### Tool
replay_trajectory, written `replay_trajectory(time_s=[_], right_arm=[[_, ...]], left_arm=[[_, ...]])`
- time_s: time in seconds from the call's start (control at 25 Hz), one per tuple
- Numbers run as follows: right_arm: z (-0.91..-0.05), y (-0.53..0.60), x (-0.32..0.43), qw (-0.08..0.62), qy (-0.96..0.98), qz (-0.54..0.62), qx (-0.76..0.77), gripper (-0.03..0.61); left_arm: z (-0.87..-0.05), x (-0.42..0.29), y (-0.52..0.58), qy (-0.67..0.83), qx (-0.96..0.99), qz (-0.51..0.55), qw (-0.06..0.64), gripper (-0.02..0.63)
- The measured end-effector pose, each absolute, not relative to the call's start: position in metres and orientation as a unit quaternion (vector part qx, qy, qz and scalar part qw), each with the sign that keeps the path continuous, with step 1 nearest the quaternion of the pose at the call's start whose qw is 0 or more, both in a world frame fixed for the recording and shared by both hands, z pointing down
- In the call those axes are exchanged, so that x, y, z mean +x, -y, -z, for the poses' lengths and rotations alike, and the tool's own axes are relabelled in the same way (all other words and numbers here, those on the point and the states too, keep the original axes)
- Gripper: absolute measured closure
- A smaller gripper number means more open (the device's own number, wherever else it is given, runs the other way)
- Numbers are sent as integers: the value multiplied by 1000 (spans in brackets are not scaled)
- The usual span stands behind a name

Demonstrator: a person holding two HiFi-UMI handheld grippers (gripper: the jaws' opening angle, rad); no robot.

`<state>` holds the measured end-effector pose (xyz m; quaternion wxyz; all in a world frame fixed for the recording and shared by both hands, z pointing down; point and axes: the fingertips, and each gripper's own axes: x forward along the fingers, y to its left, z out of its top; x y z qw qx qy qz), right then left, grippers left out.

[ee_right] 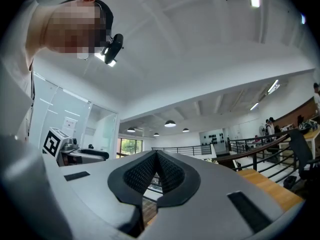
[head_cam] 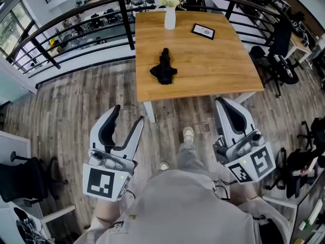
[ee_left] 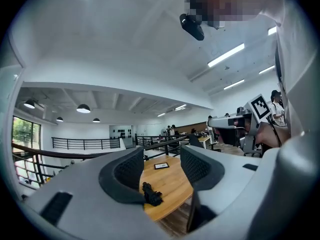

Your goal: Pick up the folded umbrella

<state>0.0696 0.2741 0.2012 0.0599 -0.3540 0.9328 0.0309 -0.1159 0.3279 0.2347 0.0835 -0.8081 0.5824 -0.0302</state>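
- One black folded umbrella [head_cam: 163, 67] lay mid-surface [head_cam: 218, 65]; one white vase [head_cam: 170, 17] and one framed card [head_cam: 203, 31] stood farther back.
- Two claws hung well short of it: left claw [head_cam: 128, 115] wide and empty, right claw [head_cam: 222, 101] closed and empty.

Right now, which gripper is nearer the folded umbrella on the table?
Left, narrowly. The left gripper, open, faces the folded umbrella from the near-left; the right gripper, shut, hangs slightly farther off at the near-right.
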Motion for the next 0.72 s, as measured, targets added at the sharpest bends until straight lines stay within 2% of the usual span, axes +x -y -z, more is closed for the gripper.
replay_trajectory(time_s=[0.36,0.72], right_arm=[[-226,-181,79,40,-931,-53,-359,551],[-238,-34,88,43,-948,-26,-313,551]], left_arm=[[-247,-91,-252,-584,-804,89,66,380],[-267,-71,-113,-615,-779,115,43,380]])
